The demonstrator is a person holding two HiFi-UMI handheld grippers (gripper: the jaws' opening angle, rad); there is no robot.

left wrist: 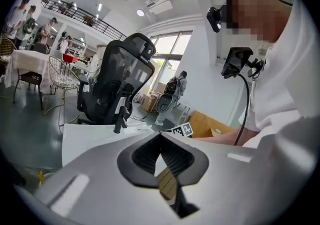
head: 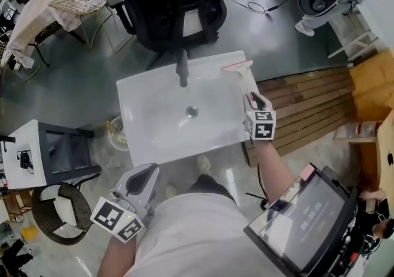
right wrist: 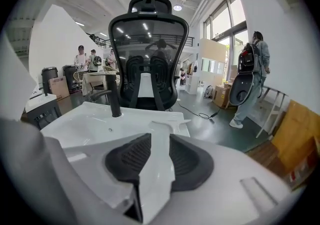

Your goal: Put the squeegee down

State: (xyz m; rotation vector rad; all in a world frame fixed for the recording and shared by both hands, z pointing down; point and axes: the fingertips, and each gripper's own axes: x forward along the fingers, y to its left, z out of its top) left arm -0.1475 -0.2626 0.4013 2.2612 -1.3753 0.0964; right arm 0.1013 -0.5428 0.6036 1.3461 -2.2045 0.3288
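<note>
White sink (head: pixel 154 100) carries the squeegee (head: pixel 237 68). It lies flat on the far right corner, blade along the far edge and handle pointing back toward you along the right edge. Your right gripper (head: pixel 253 100) hangs over that right edge, near the handle's end. Its own view shows the jaws apart with only bare sink surface in the gap, so nothing is clamped. Your left gripper (head: pixel 143 178) sits low by your body, off the near left corner of the sink, jaws drawn together at the tips on nothing.

Judging from that, the put-down looks done: the tool rests on the sink under its own weight, and the right gripper appears clear of it. What remains is getting away cleanly. Bring the right gripper straight back and up from the right edge, so a jaw doesn't catch the handle and slide the squeegee off the corner, where it has little margin. The left has no part to play.
</note>
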